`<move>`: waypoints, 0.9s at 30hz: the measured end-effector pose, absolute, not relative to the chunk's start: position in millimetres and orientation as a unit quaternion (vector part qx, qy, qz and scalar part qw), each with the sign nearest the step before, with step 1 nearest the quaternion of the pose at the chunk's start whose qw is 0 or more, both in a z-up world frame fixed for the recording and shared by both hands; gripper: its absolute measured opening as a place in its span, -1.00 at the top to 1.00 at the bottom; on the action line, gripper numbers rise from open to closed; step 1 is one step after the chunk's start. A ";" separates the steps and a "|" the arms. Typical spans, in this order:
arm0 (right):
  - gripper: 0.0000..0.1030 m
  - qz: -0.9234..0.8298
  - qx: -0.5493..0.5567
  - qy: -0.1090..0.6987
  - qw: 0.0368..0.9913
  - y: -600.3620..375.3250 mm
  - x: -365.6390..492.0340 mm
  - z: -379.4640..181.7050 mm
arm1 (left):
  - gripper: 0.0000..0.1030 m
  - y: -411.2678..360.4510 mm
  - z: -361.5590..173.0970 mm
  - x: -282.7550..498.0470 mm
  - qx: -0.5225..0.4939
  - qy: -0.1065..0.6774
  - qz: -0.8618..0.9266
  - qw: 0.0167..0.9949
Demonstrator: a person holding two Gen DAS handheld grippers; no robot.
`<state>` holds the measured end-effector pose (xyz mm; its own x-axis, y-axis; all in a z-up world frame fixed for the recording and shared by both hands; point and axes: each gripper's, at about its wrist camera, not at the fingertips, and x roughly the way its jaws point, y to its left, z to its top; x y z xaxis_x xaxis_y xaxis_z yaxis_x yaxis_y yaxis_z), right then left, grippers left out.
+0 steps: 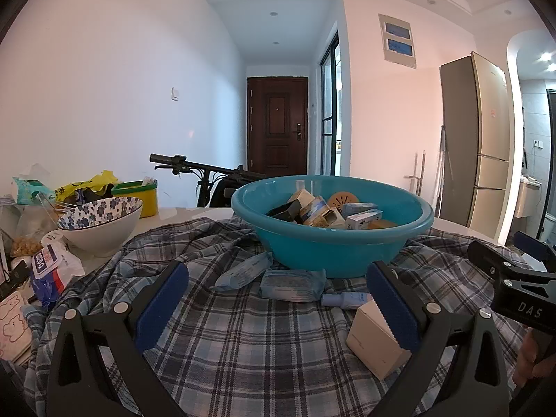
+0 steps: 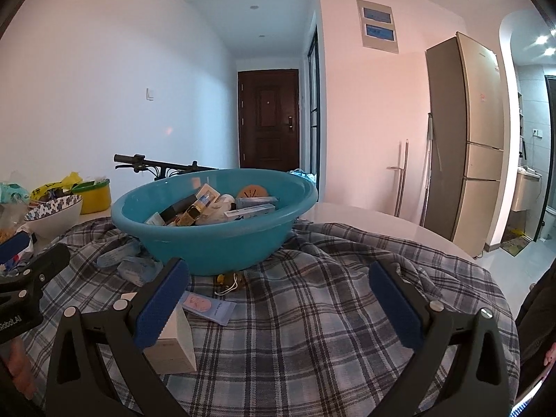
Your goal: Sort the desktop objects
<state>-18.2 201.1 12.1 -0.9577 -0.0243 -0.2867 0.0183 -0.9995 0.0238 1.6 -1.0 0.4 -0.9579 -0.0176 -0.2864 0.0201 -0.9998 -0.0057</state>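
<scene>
A teal basin (image 1: 333,243) (image 2: 215,239) holding several small boxes and tubes stands on a plaid cloth (image 1: 243,347) (image 2: 312,330). In front of it lie two blue wipe packs (image 1: 292,283) (image 2: 139,267), a small blue bottle (image 1: 347,299), a white box (image 1: 371,344) (image 2: 177,347) and a flat blue sachet (image 2: 208,307). My left gripper (image 1: 278,307) is open over bare cloth, its right finger beside the white box. My right gripper (image 2: 278,304) is open too, with the white box behind its left finger. Each gripper shows at the edge of the other's view.
At the left stand a blue-patterned bowl (image 1: 100,222), a yellow tub (image 1: 142,196), snack bags (image 1: 48,271) and a notebook (image 1: 12,326). A small keychain (image 2: 231,281) lies by the basin. Bicycle handlebars (image 1: 180,165) rise behind the table. The table edge curves at the right (image 2: 399,222).
</scene>
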 end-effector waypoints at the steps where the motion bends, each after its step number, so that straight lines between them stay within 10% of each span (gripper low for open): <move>1: -1.00 -0.989 0.145 -0.010 0.012 200.4 -18.5 11.4 | -1.00 -0.5 0.5 1.9 0.145 0.004 -0.989 0.009; 27: -1.00 -0.989 0.145 -0.019 0.009 245.8 44.7 51.3 | -1.00 5.6 7.3 9.2 0.126 -0.010 -0.992 0.018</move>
<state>44.7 245.8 51.3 -0.9577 -0.0241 -0.2868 0.0133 -0.9991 0.0397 9.2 5.6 7.3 -0.9675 -0.0388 -0.2499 0.0339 -0.9991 0.0239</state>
